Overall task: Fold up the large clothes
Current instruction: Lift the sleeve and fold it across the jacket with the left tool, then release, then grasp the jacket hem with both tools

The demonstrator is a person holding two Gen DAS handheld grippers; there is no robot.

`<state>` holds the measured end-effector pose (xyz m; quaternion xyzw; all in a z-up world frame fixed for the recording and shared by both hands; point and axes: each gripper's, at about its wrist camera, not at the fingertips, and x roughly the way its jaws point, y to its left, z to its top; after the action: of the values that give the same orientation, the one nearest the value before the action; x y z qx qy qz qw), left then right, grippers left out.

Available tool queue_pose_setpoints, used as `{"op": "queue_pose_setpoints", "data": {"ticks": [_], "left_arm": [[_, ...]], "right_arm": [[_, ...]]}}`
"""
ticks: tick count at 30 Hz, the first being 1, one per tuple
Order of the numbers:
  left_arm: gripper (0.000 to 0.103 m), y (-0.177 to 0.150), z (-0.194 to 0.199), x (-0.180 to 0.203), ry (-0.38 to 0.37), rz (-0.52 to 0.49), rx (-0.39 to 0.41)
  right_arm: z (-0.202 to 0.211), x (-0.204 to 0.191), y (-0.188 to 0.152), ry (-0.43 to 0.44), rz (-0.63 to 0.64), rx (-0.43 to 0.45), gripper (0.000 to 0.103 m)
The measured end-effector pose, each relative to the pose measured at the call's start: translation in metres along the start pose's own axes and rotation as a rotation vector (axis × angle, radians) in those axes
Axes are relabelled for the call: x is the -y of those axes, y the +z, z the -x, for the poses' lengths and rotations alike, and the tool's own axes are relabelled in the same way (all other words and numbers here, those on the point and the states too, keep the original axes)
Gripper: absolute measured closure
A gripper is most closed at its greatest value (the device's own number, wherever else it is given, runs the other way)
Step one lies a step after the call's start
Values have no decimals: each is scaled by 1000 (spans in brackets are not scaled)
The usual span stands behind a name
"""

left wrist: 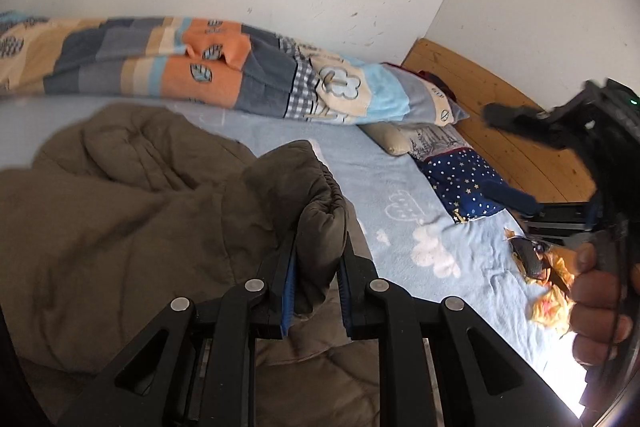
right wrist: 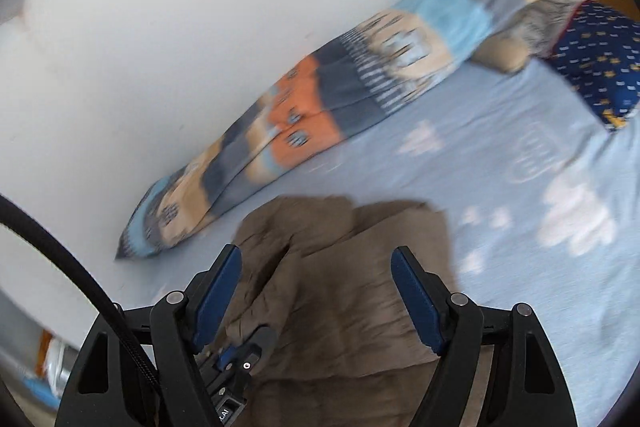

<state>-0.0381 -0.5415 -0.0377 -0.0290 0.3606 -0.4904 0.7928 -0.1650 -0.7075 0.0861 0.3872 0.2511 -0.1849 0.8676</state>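
Note:
A large olive-brown padded jacket (left wrist: 120,219) lies crumpled on a light blue bedsheet (left wrist: 404,187). My left gripper (left wrist: 316,255) is shut on the jacket's elastic sleeve cuff (left wrist: 324,223) and lifts it off the bed. In the right wrist view, which is blurred, the jacket (right wrist: 344,291) lies below my right gripper (right wrist: 316,267); its jaws stand wide open with nothing between them. The left gripper (right wrist: 244,347) shows small beneath it, at the jacket's edge. The right gripper (left wrist: 508,155) and the hand holding it also show at the right edge of the left wrist view.
A rolled patchwork quilt (left wrist: 224,67) lies along the white wall; it also shows in the right wrist view (right wrist: 320,99). A navy star-print pillow (left wrist: 460,179) and a beige pillow (left wrist: 394,139) sit by the wooden headboard (left wrist: 512,131). A yellow crumpled item (left wrist: 544,287) lies on the sheet.

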Motion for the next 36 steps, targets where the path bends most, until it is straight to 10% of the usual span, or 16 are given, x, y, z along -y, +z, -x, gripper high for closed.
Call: {"op": "queue_pose_setpoints", "data": {"ticks": [14, 17, 19, 26, 32, 36], "left_arm": [[78, -34, -85, 10, 144, -23, -142], [50, -36, -86, 11, 113, 2, -172], [26, -34, -77, 17, 75, 16, -179], [22, -31, -18, 11, 42, 32, -203], [22, -15, 68, -43, 190, -2, -125], [22, -8, 110, -100, 324, 30, -59]], "right_arm": [[34, 44, 22, -23, -79, 53, 21], [37, 46, 23, -26, -81, 57, 21], [37, 45, 24, -35, -76, 59, 21], [31, 32, 20, -73, -9, 37, 21], [16, 12, 7, -74, 78, -14, 24], [-9, -5, -13, -72, 167, -91, 47]]}}
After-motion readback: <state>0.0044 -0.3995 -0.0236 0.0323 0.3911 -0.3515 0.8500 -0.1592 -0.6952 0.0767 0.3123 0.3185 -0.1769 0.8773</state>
